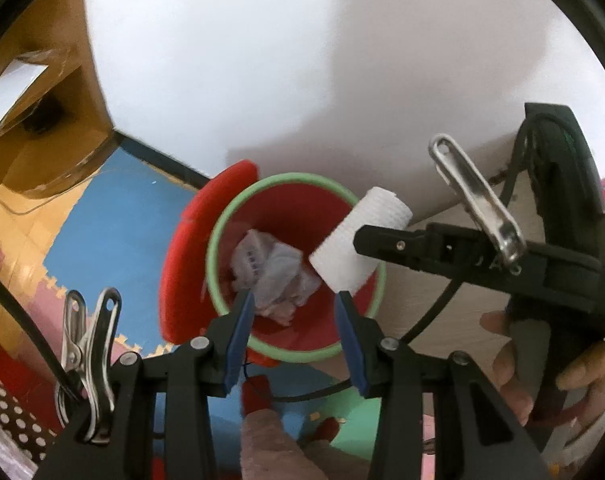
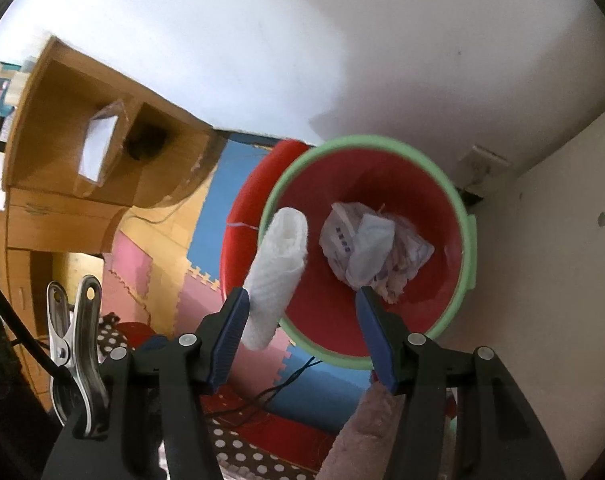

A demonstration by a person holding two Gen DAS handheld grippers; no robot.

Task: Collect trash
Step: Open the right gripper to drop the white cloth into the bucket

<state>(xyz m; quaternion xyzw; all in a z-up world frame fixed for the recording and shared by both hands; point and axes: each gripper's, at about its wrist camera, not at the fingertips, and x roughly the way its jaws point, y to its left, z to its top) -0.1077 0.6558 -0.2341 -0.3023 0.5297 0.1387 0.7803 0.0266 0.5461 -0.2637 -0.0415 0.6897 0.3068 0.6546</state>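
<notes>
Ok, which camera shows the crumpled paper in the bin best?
Right wrist view: the crumpled paper lies large and almost wholly clear on the bin floor. The left wrist view shows it smaller, its edges cut by the white roll and a fingertip of the left gripper.

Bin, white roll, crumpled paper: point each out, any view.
red bin point(image 2: 468, 256), right wrist view, on its green rim.
white roll point(image 2: 276, 272), right wrist view, on its textured side.
crumpled paper point(image 1: 274, 276), left wrist view, on the middle of the wad inside the bin.
</notes>
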